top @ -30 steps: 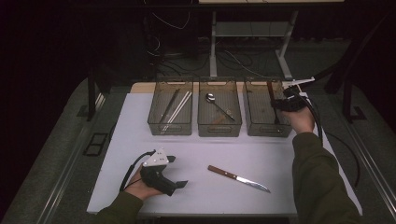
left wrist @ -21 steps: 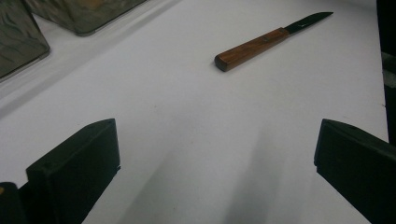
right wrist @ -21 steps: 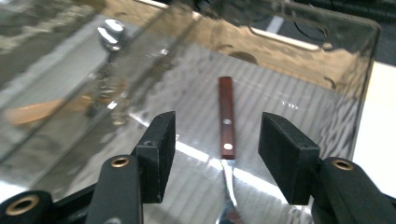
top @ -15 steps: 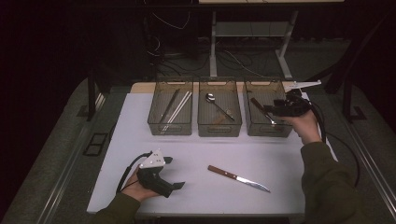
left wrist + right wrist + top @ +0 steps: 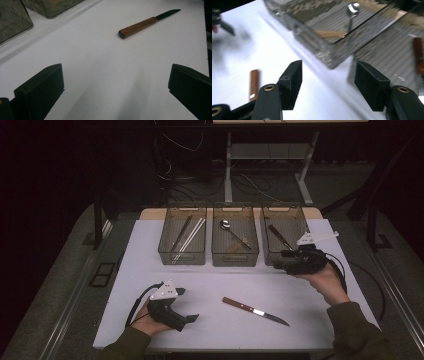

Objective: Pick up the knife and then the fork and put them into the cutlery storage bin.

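Since a second ago the right gripper (image 5: 278, 265) has drawn back from above the right-hand bin (image 5: 284, 233) toward the near side, now hovering just in front of that bin's near wall; its jaws have just been opening and stand apart with nothing between them. On the white table (image 5: 310, 320), three clear bins sit in a row at the far side. At near left, the left gripper (image 5: 192, 318) rests on the table, jaws wide and empty. Between both grippers, near the front edge, lies the wooden-handled knife (image 5: 255, 311), blade pointing right, apart from both grippers.
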Motion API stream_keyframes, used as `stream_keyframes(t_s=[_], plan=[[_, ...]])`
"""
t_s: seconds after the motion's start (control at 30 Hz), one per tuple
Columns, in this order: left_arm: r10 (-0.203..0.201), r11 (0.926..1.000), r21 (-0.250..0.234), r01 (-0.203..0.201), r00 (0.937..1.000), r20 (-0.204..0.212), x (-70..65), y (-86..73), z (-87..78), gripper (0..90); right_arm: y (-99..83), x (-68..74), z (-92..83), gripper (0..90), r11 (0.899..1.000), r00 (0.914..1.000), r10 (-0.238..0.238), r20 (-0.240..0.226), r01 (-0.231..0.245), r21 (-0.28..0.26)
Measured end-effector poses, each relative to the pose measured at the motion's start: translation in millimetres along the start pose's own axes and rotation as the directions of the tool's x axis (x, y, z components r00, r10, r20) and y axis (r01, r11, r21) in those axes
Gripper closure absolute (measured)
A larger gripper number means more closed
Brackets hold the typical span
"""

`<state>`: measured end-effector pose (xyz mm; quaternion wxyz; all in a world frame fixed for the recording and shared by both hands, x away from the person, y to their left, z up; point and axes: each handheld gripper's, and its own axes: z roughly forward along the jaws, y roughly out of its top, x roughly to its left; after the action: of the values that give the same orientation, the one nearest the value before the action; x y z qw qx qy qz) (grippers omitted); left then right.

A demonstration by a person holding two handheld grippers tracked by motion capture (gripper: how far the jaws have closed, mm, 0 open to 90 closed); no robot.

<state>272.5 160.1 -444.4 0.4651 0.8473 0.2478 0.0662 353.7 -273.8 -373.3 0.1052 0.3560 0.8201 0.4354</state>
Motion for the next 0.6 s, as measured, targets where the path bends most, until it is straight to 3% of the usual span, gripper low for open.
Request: stream_keyframes(t_s=[0.4, 0.6], plan=[[0.001, 1.0000, -0.001, -0.001, 1.0000, 0.001, 0.0, 0.5, -0.9, 0.0, -26.4, 39.8, 15.8, 45.2, 0.997, 0.9930, -0.060, -0.102, 0.063, 0.034], [-0.001, 1.0000, -0.002, 0.001, 1.0000, 0.003, -0.6, 0.8, -0.3, 0.0, -34.9, 58.6, 26.4, 53.3, 0.990, 0.9829, -0.086, -0.162, 0.103, 0.096]])
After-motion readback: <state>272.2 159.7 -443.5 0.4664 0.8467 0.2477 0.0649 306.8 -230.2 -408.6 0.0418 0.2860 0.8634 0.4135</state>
